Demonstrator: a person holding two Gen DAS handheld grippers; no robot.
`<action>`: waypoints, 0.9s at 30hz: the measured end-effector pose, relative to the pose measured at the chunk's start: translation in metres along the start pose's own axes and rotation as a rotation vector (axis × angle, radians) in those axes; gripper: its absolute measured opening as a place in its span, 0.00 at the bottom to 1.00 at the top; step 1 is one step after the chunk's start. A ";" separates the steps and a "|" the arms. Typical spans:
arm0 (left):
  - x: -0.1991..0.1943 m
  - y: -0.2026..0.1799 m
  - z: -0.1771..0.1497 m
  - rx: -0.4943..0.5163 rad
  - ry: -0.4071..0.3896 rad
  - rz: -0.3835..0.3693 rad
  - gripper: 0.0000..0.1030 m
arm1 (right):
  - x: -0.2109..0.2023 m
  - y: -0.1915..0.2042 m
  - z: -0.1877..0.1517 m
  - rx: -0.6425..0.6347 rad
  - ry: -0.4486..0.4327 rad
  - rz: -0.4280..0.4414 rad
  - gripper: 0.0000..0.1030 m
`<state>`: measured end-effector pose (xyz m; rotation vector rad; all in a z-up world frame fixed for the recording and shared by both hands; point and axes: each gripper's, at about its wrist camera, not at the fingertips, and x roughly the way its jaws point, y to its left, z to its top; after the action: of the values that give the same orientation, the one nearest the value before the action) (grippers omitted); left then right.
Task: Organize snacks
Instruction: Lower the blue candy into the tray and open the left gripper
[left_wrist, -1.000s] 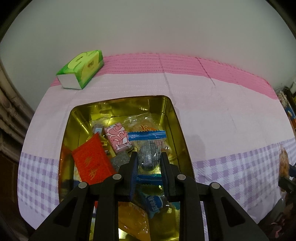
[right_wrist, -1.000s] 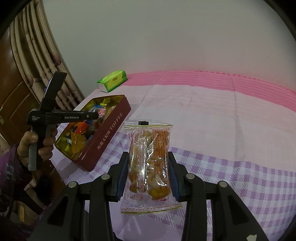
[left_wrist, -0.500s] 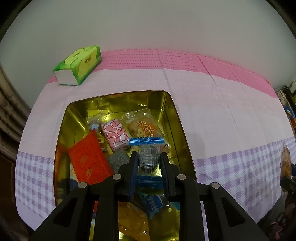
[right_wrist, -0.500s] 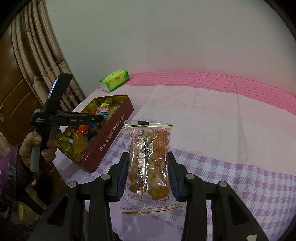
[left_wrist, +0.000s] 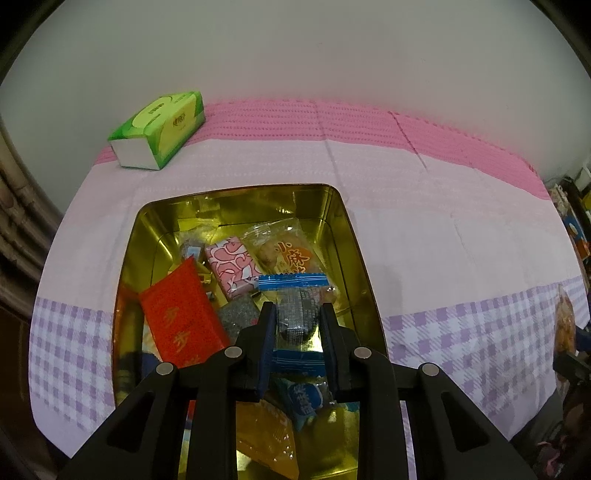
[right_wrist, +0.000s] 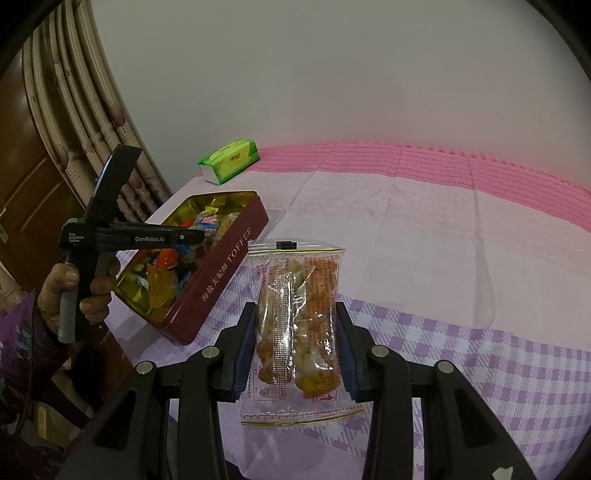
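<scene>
Both jaws are pinching snacks. Over the tin (left_wrist: 347, 236), the left gripper (left_wrist: 298, 334) is squeezing a silver candy (left_wrist: 297, 317) with blue ends. Other snacks are lying in the tin, like a red packet (left_wrist: 181, 314) and a pink one (left_wrist: 231, 266). Beside the tin, above the checked cloth (right_wrist: 461, 350), the right gripper (right_wrist: 295, 347) is holding a clear bag (right_wrist: 299, 317) of orange crackers. A green tissue box (left_wrist: 160, 129) is sitting well apart, near the wall.

The left claw (left_wrist: 297, 320) hides the tin's (left_wrist: 354, 236) nearest snacks.
</scene>
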<state>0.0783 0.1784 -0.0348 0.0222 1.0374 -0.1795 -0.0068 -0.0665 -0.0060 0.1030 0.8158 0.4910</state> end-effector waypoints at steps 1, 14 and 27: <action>-0.002 0.001 0.000 -0.005 -0.001 -0.005 0.24 | 0.000 0.001 0.000 0.000 0.000 0.000 0.36; -0.028 0.012 -0.004 -0.044 -0.032 -0.022 0.25 | -0.008 0.008 0.002 -0.010 -0.016 0.006 0.36; -0.104 0.035 -0.044 -0.142 -0.153 0.220 0.57 | 0.002 0.045 0.023 -0.062 -0.007 0.085 0.36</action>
<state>-0.0053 0.2315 0.0302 -0.0060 0.8853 0.0917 -0.0057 -0.0238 0.0205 0.0830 0.7911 0.5956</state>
